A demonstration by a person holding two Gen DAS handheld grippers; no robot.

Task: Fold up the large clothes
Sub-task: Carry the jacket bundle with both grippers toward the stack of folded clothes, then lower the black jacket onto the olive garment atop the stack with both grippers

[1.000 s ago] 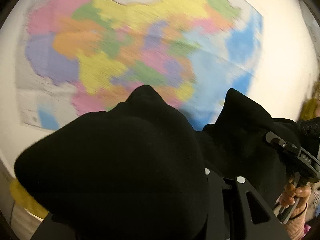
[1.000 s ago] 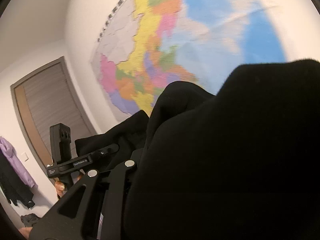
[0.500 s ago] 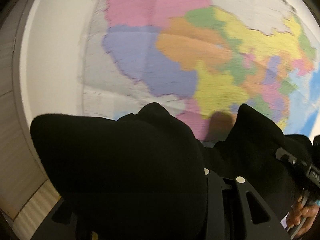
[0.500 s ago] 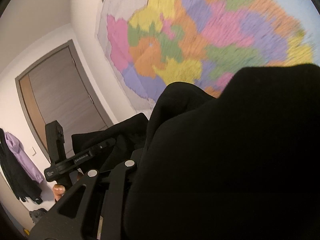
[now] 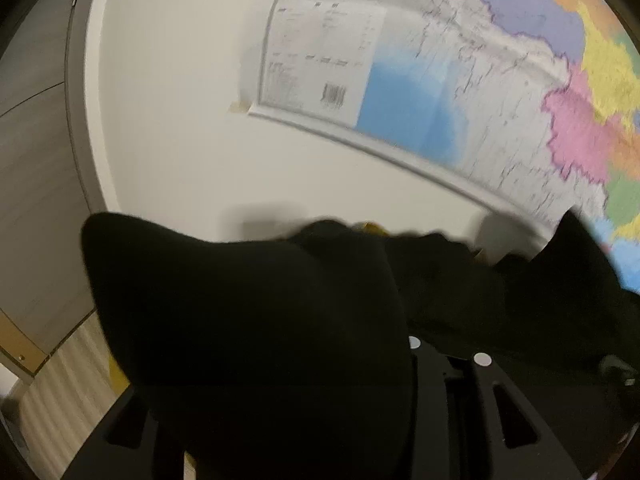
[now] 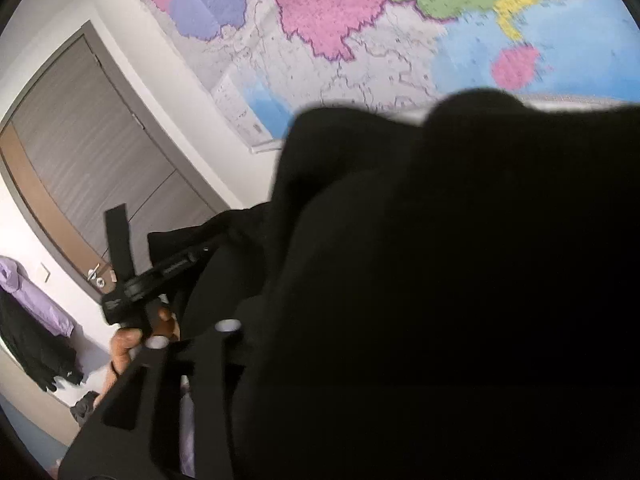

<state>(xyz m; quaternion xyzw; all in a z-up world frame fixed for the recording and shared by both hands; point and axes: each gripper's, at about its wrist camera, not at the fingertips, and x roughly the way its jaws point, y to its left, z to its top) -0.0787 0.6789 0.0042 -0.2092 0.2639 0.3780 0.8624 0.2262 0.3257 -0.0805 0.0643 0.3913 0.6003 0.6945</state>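
Note:
A black garment (image 5: 240, 300) is bunched over my left gripper (image 5: 400, 280) and hides its fingertips. Its jaws are opening a little with the cloth between them. In the right wrist view a hand (image 6: 128, 344) holds that left gripper (image 6: 200, 252), and the cloth runs taut from its tip. The same black garment (image 6: 440, 280) lies in slack lumps over my right gripper (image 6: 320, 240). The right jaws are opening, with cloth over and between them and the fingertips covered.
A large coloured wall map (image 5: 480, 100) hangs straight ahead on a white wall, its lower edge in view. A grey door (image 6: 80, 140) stands at the left, with purple and black clothes (image 6: 32, 300) hanging beside it. Pale wood floor (image 5: 60, 380) shows at lower left.
Both views have swung down the wall: the map has slid upward and its lower edge and the floor now show. The cloth over the right gripper has gone from one tight bulge to looser lumps.

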